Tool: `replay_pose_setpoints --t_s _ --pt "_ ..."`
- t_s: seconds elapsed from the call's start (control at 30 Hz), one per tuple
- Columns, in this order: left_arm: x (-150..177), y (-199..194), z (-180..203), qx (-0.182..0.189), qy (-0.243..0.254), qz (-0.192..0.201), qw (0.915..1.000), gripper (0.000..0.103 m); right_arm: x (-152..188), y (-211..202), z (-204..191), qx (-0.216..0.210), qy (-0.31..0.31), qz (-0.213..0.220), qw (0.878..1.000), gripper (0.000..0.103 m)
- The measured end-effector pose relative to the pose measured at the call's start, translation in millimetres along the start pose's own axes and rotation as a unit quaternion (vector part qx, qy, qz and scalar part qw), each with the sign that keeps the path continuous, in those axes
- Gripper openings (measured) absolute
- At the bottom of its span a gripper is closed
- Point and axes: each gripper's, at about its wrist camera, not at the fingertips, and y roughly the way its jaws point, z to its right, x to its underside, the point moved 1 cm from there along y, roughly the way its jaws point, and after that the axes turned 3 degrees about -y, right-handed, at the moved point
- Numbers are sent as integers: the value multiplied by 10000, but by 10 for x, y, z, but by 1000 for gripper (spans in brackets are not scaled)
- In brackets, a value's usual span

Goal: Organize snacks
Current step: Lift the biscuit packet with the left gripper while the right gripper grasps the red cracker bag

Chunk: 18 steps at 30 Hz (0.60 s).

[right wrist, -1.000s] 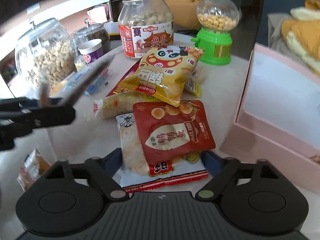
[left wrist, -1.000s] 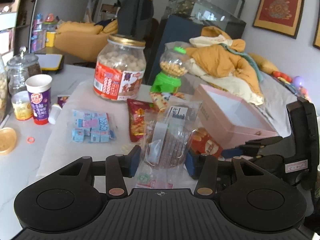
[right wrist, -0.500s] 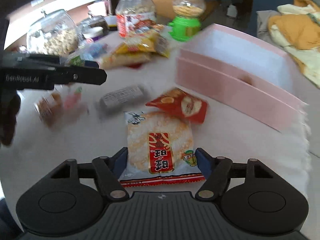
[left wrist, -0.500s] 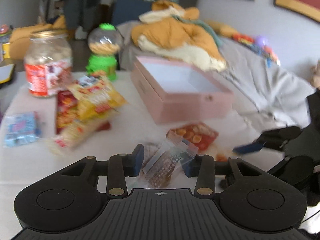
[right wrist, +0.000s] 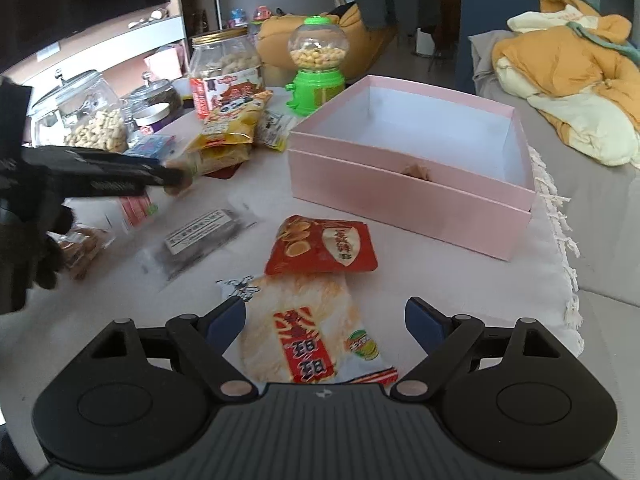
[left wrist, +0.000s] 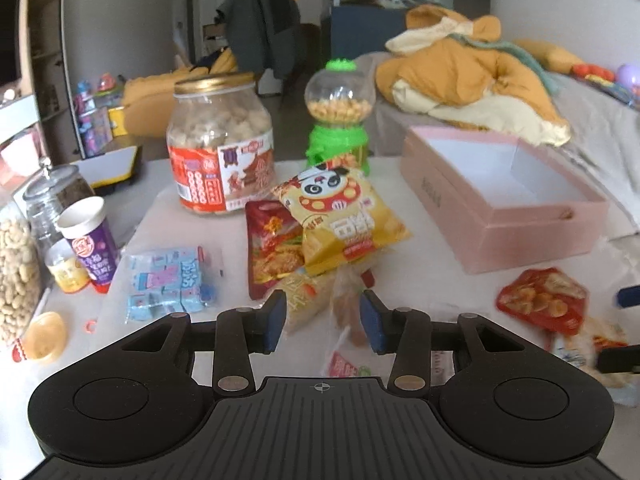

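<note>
My left gripper [left wrist: 324, 324] is shut on a small clear packet of brown snack [left wrist: 349, 307], which hangs between its blue pads. In the right wrist view the left gripper [right wrist: 176, 178] hovers at the left. My right gripper [right wrist: 326, 320] is open and its jaws are still opening. A white and orange rice cracker packet [right wrist: 296, 332] lies flat on the cloth between the pads, touching neither. A red snack packet [right wrist: 324, 246] lies just beyond it, in front of the open pink box [right wrist: 400, 196]. A dark packet in clear wrap [right wrist: 200, 236] rests on the table.
A yellow panda bag [left wrist: 344, 216], red pouch [left wrist: 268, 248] and blue candy bag [left wrist: 168, 280] lie by a big snack jar [left wrist: 220, 148] and a green gumball dispenser [left wrist: 340, 120]. Peanut jars [right wrist: 88, 120] and a purple cup [left wrist: 90, 240] stand left. A bed with an orange quilt [right wrist: 568, 80] lies beyond the box.
My right gripper carried the rice cracker from the snack pile to beside the pink box and widened its jaws. The red packet slid off ahead. The left gripper's dark packet now lies on the table.
</note>
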Motion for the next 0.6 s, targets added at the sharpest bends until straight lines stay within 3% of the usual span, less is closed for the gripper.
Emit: replay_pose_setpoints --t_s 0.1,0.17,0.27,0.37,0.5,0.6 --pt "-13 -155 75 943 -296 -126 9950 46 7 60 47 -70 186 -36 9998 88" --pt "18 -196 260 1461 -137 -291 9887 48 -13 82 94 -130 368 -35 9992 88" --pt "103 -90 552 1220 509 -457 9902 49 -51 85 161 -44 535 35 9986 88" --pt "167 137 626 812 641 -714 9921 47 -77 61 193 95 586 73 9982 88" --pt "233 210 646 912 734 -704 9906 55 -114 39 194 153 540 124 9983 91" --pt "279 181 641 888 747 -642 9912 55 -234 149 145 153 366 122 9991 94"
